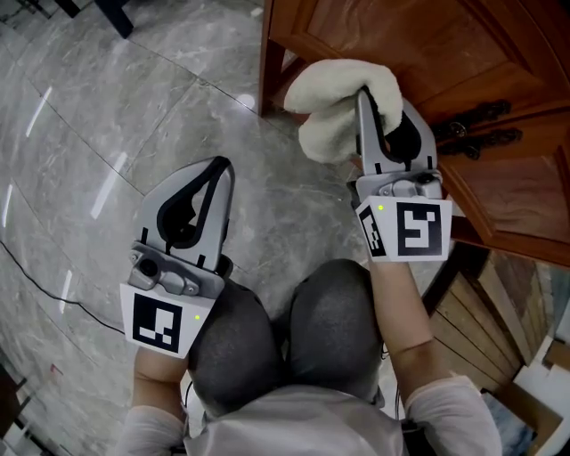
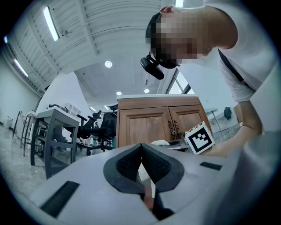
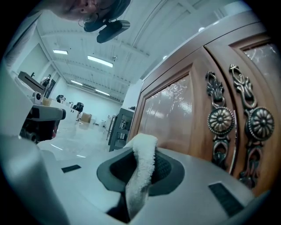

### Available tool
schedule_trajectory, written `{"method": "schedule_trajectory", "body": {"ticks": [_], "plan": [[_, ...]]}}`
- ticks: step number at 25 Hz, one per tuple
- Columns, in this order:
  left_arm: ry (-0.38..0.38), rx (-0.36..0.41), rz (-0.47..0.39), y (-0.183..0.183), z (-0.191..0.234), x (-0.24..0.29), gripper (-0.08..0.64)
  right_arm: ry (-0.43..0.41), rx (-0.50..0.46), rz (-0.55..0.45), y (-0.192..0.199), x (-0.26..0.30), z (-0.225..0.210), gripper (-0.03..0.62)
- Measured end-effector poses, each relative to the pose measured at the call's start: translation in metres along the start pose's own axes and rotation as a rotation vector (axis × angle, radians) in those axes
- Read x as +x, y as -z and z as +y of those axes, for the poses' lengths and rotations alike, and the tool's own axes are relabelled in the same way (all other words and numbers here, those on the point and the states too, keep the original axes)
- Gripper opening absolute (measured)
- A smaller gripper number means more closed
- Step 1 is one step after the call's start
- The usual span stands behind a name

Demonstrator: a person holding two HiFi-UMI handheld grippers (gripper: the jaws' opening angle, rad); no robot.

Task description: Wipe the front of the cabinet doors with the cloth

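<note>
Marble floor (image 1: 89,134), wooden cabinet (image 1: 356,27). Right gripper (image 1: 363,96) pinches cloth (image 1: 334,98) just beside door (image 3: 171,118), contact unclear. Left gripper (image 1: 223,166) pressed together, empty. Best: press cloth flat, sweep in even strokes, skirt handles (image 3: 220,121).

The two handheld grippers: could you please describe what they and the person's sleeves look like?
Both the left gripper and the right gripper have light grey, tapering shells with black textured pads inside. Each carries a white cube with black square markers and a green dot. The sleeves are white and short.
</note>
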State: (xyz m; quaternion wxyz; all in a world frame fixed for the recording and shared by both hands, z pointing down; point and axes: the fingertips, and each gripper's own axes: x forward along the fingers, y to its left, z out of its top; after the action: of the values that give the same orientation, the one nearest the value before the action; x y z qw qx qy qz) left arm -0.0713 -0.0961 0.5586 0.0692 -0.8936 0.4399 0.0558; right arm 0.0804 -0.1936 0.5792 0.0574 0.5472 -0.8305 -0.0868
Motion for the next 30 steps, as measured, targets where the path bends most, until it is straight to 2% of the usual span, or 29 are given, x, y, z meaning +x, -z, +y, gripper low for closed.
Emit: {"method": "schedule_trajectory", "body": {"ticks": [17, 30], "plan": [[0.033, -0.022, 0.006, 0.004, -0.011, 0.008, 0.018, 0.097, 0.017, 0.008, 0.006, -0.048, -0.032, 0.075], [0.058, -0.022, 0.024, 0.017, -0.012, 0.018, 0.018, 0.124, 0.022, 0.059, 0.019, -0.082, -0.044, 0.075]]}}
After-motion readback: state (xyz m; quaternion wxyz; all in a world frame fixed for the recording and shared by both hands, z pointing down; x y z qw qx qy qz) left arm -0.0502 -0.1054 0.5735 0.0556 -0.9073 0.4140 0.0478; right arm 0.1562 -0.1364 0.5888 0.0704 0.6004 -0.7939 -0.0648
